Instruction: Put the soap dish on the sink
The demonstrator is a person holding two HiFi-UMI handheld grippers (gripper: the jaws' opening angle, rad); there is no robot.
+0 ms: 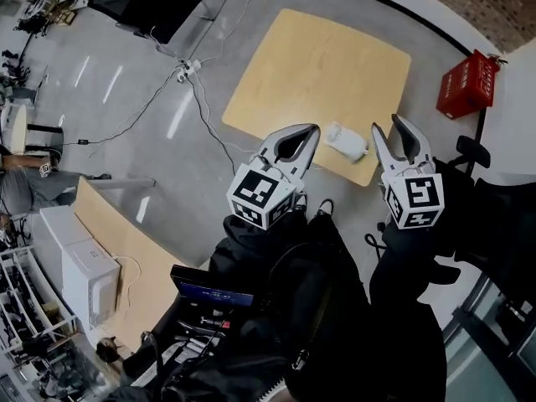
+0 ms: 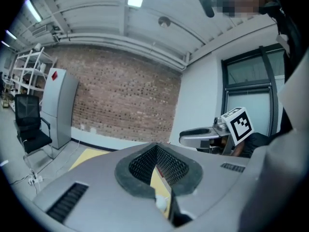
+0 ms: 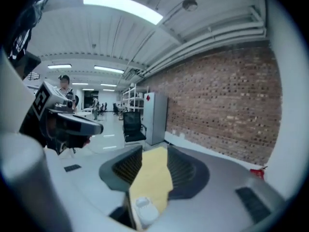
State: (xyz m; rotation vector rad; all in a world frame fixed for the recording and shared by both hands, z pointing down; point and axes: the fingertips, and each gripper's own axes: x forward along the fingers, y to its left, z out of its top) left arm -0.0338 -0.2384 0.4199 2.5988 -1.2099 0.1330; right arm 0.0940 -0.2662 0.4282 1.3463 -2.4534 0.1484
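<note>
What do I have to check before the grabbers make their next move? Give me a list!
1. Right gripper empty, jaws apart: ok.
2. Left gripper empty: ok. Its jaws are together, so it would have to open before it grabs anything.
3. White thing in sight, lying on the table near the edge closest to the grippers: ok.
4. Soap dish already on the sink: cannot tell. The white thing is too small to tell its parts apart.
5. Nothing else on the table around the white thing: ok.
</note>
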